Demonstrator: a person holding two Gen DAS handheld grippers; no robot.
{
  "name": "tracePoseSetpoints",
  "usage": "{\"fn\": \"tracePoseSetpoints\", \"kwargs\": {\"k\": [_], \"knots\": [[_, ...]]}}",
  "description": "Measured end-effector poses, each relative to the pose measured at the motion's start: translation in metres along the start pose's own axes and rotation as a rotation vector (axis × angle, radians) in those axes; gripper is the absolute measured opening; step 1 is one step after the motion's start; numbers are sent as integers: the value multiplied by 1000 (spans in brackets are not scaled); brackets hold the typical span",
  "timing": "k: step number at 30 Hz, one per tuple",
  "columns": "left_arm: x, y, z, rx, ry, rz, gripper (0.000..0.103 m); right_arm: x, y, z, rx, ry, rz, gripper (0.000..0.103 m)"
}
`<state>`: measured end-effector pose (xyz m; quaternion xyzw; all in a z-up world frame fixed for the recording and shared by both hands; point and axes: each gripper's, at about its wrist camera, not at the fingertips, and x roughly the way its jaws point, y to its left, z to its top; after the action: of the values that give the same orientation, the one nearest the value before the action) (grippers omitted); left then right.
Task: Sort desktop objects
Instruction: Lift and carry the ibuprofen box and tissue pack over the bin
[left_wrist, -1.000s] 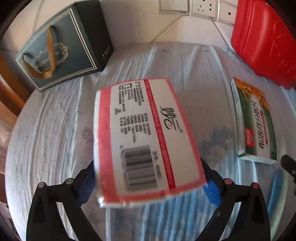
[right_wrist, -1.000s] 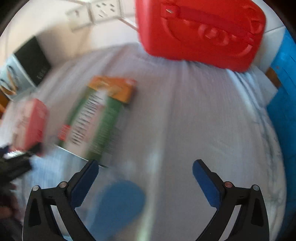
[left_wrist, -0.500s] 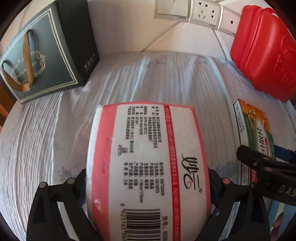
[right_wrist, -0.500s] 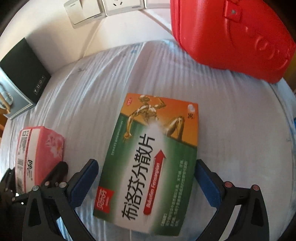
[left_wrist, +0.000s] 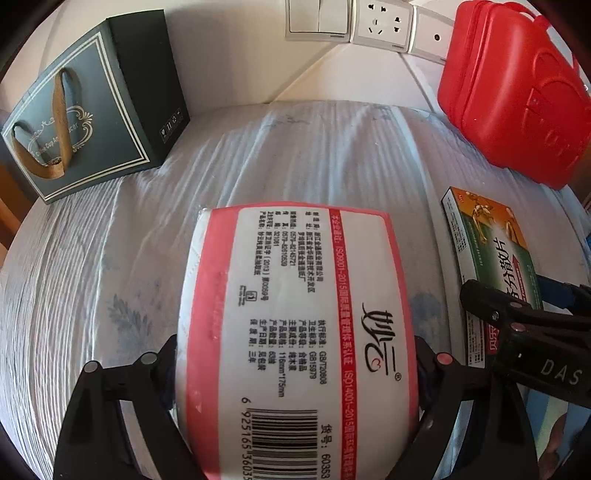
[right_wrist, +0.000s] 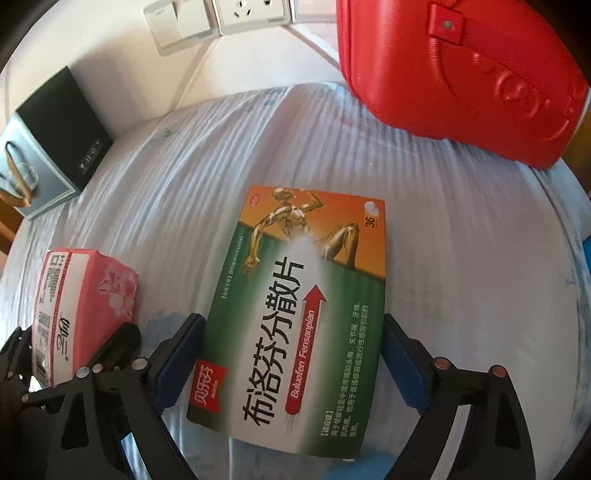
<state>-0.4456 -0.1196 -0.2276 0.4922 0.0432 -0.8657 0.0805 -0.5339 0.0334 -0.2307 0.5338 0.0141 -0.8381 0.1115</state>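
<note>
A red-and-white tissue pack (left_wrist: 295, 332) lies on the pale blue cloth between the fingers of my left gripper (left_wrist: 295, 354). Its jaws are closing, and both pads sit against the pack's sides, hidden under its bulge. The pack (right_wrist: 81, 302) and that gripper also show at the left of the right wrist view. A green-and-orange medicine box (right_wrist: 303, 314) lies flat between the blue pads of my right gripper (right_wrist: 295, 325). These jaws are closing too, with a thin gap left at the left pad (right_wrist: 184, 354). The box (left_wrist: 491, 254) shows at the right of the left wrist view.
A red plastic case (right_wrist: 461, 66) leans at the back right against the wall. A dark gift box (left_wrist: 85, 110) with a brown ribbon stands at the back left. Wall switches and sockets (left_wrist: 351, 22) are behind. The two grippers work side by side, almost touching.
My right gripper swung left over the medicine box and its pads narrowed around it. The left gripper settled lower over the tissue pack, which now fills the space between its fingers.
</note>
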Motion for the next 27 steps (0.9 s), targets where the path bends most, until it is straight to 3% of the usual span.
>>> {"fn": "tracePoseSetpoints", "kwargs": {"k": [8, 14, 16, 19, 20, 22, 27], "knots": [[-30, -9, -5, 29, -33, 22, 90, -35, -9, -7, -52, -47, -16, 91], [-43, -17, -24, 73, -15, 37, 90, -30, -25, -22, -92, 94, -63, 93], [-37, -19, -27, 72, 3, 32, 90, -28, -32, -24, -63, 110, -64, 98], [-28, -24, -28, 80, 21, 31, 90, -24, -38, -27, -37, 122, -55, 98], [-26, -26, -27, 85, 21, 34, 90, -20, -37, -25, -38, 120, -53, 98], [-22, -29, -25, 86, 20, 37, 90, -13, -34, -23, -54, 113, -51, 89], [-24, -33, -21, 80, 4, 38, 90, -26, -31, -31, -72, 23, -59, 88]]}}
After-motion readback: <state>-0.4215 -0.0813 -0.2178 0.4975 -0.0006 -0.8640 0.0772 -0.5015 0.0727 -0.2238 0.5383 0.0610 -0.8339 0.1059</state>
